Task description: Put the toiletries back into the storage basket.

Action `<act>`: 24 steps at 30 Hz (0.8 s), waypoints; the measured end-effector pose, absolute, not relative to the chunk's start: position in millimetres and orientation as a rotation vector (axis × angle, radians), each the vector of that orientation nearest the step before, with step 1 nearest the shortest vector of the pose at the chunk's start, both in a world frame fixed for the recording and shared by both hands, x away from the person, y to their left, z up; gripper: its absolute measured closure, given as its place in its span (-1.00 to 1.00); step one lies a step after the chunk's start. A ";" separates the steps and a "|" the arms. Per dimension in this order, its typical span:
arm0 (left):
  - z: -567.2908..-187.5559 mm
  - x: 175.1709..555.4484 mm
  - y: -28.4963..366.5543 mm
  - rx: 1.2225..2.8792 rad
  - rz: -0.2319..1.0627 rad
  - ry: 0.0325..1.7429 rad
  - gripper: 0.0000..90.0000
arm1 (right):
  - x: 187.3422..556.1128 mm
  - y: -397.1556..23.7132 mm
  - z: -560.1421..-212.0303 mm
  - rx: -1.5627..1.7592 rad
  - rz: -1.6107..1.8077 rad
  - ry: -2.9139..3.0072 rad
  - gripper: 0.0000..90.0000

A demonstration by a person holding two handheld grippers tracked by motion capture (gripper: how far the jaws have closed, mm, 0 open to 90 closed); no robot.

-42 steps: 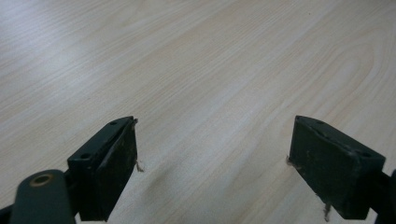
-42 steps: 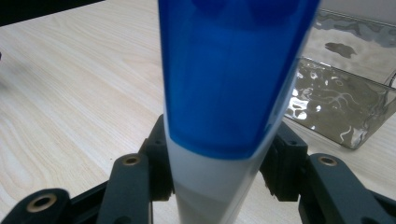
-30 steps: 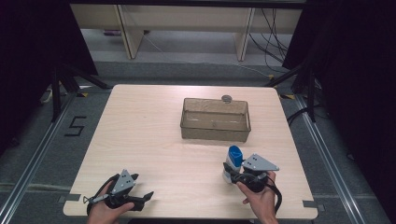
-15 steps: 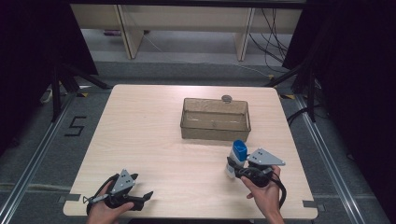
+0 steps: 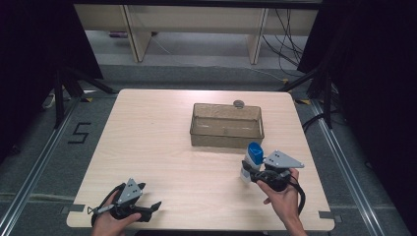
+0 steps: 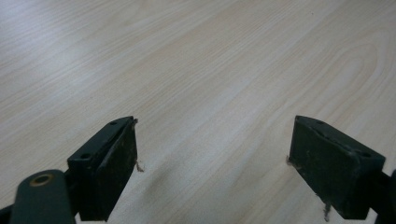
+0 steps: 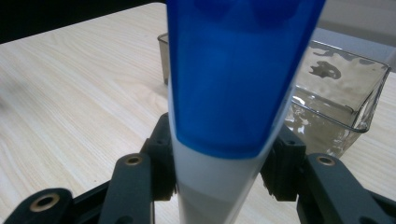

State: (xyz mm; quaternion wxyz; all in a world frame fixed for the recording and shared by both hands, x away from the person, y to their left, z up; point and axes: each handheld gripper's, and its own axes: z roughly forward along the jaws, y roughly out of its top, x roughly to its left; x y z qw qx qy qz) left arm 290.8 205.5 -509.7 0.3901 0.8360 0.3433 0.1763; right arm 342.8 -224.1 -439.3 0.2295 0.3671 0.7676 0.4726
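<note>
A white tube with a blue cap (image 5: pixel 252 159) (image 7: pixel 229 88) is held in my right gripper (image 5: pixel 251 169) (image 7: pixel 223 169), whose jaws are shut on its white body, cap end up. It hangs at the table's front right, just in front of a clear plastic bin (image 5: pixel 227 125) (image 7: pixel 343 93). My left gripper (image 5: pixel 147 209) (image 6: pixel 212 168) rests low at the front left of the wooden table (image 5: pixel 147 137), open, with only bare wood between its jaws.
A small round grey object (image 5: pixel 239 103) lies just behind the bin's far wall. The bin looks to hold nothing. Dark floor, tripod legs and cables surround the table; shelving stands at the back.
My right gripper has lifted and tipped the tube more upright, drifting slightly right and toward the front edge. The left gripper has slid a little toward the front edge.
</note>
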 end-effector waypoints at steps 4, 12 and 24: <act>-510.0 290.8 205.1 2.109 0.441 0.872 -0.67 | 344.1 -225.3 -436.4 1.032 1.286 2.116 0.22; -510.2 290.6 204.9 2.101 0.438 0.878 -0.67 | 352.3 -225.7 -435.0 1.025 1.300 2.113 0.22; -509.6 290.6 205.4 2.110 0.440 0.870 -0.67 | 358.8 -226.6 -430.5 1.029 1.296 2.109 0.22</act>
